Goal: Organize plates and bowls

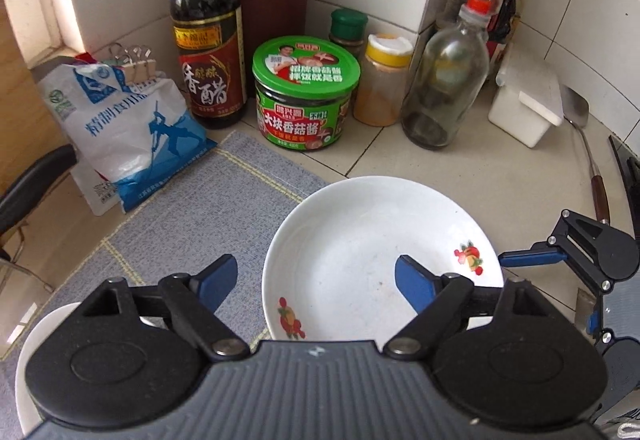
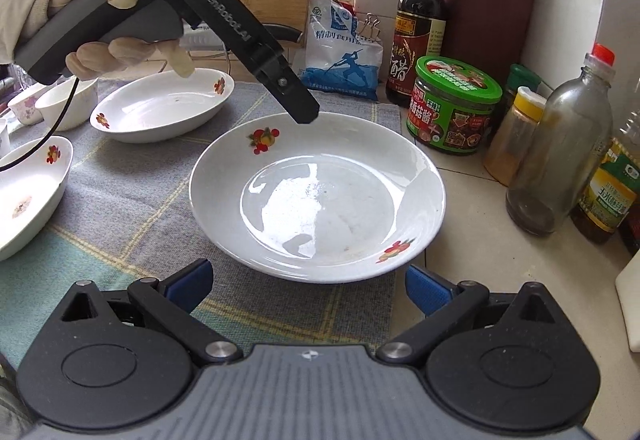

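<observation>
The left claw [image 1: 316,280] stands wide and empty above the near rim of the white glazed ceramic plate with fruit decals [image 2: 316,195]; the right claw [image 2: 308,284] is wide too, holding nothing. That plate lies on the grey checked cloth [image 2: 128,207] on the table. It looks stiff, slippery and breakable, best pinched at the rim. Three such plates and two small bowls [image 2: 68,103] show.

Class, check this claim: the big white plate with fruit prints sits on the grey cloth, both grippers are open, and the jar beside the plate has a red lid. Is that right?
Not quite. The jar has a green lid, not red, as the right wrist view shows. The rest stands: the plate sits on the grey cloth, and the left gripper and right gripper are both open.
</observation>
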Tool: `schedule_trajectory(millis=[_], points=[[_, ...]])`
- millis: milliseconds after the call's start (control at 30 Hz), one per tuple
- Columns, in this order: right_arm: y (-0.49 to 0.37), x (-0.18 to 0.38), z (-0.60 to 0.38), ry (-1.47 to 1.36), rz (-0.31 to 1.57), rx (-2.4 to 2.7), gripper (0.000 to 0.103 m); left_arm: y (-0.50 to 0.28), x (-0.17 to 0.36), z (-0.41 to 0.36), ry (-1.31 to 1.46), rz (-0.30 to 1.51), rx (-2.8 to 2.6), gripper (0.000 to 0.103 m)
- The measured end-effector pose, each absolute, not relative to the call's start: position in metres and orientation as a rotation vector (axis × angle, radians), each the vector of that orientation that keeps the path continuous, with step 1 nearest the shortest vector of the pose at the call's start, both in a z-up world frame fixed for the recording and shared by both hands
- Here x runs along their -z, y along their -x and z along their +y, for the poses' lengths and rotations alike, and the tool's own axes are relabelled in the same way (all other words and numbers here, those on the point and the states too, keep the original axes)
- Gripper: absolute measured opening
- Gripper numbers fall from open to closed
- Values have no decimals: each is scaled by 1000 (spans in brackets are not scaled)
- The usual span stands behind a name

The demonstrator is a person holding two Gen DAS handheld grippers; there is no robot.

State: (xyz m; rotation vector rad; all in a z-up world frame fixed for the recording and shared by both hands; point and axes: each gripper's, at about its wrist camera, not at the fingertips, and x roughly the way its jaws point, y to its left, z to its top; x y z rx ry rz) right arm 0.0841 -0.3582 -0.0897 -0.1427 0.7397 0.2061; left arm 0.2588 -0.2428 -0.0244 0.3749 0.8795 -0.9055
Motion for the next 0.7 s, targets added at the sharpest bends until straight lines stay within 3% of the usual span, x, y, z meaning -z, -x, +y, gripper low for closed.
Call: schedule_trajectory(millis=[367, 700], points=[[-45, 74, -321, 81, 689, -178, 103, -172, -7, -165, -301, 761, 779, 92], [-26, 69, -277, 85, 689, -249, 103, -93, 2, -94, -291, 707, 626, 92]])
